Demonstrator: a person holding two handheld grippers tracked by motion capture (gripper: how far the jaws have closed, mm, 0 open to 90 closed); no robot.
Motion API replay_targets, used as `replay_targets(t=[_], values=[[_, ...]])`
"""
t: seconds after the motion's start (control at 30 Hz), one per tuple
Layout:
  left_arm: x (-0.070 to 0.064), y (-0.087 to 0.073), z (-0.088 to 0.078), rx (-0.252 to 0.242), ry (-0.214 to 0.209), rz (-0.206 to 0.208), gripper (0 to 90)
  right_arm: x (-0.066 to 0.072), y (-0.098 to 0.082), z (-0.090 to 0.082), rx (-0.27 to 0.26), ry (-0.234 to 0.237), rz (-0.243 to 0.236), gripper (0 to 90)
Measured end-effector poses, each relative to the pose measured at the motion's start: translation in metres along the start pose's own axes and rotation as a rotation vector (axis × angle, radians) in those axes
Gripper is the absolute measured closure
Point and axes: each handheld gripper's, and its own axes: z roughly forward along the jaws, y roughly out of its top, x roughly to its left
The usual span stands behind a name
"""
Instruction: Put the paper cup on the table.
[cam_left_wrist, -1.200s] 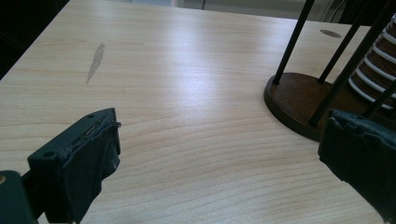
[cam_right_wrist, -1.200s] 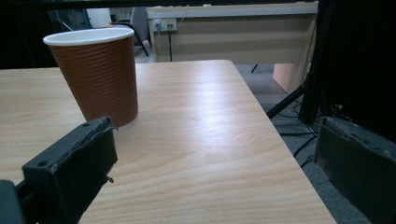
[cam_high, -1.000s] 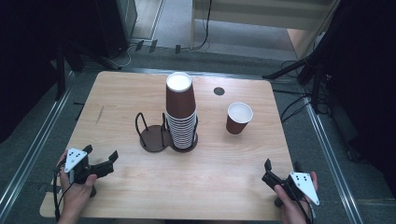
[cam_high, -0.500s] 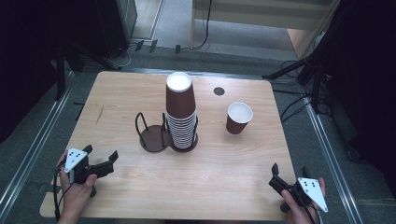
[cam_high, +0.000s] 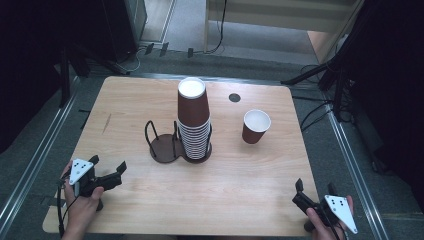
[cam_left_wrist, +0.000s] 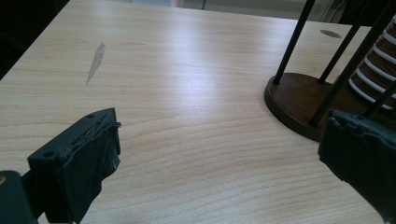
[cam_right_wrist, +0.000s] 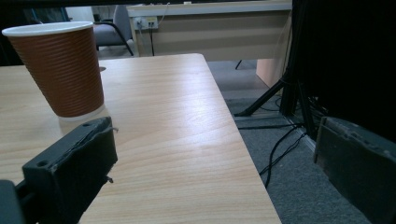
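My right gripper (cam_high: 312, 192) pulled back toward desk (cam_high: 260, 200) corner, fingers spread, empty; single cup (cam_high: 255, 126) ahead-left of them, untouched. Left gripper (cam_high: 106, 167) unmoved, fingers open, cup stack (cam_high: 194, 125) ahead-right. Reach not begun

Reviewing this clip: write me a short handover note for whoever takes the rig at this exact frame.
Left gripper: jaws open, empty, at the near left of the table, aimed toward the wire cup holder.
Right gripper: jaws open, empty, at the near right corner, partly over the table edge.
Things: the tall stack of brown cups stands in the holder's right-hand slot; the left-hand slot is bare. A single brown cup stands upright and alone to the stack's right.
Done: nothing is gripped at present.
Left: likely the single cup is to be picked up, probably by the right gripper, which faces it, and joined to the stack or holder.
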Motion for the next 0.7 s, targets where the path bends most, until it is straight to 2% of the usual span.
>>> replay_targets(t=[0.1, 0.27, 0.37, 0.6, 0.7], values=[[-0.001, 0.0, 0.001, -0.003, 0.003, 0.001, 0.0, -0.001, 0.0, -0.001, -0.007, -0.006, 0.005, 0.0], [-0.001, -0.001, -0.001, -0.01, 0.019, 0.013, 0.0, 0.005, -0.002, -0.003, -0.029, -0.009, -0.094, 0.0], [-0.001, -0.002, -0.002, -0.017, 0.031, 0.011, 0.0, 0.008, -0.003, -0.004, -0.03, -0.004, -0.126, 0.0], [-0.005, -0.003, -0.003, -0.004, 0.021, 0.032, 0.0, 0.01, -0.003, -0.005, -0.033, -0.01, -0.148, 0.0], [-0.004, -0.003, -0.002, 0.0, 0.007, 0.028, 0.0, 0.012, -0.003, -0.006, -0.033, -0.015, -0.151, 0.0]])
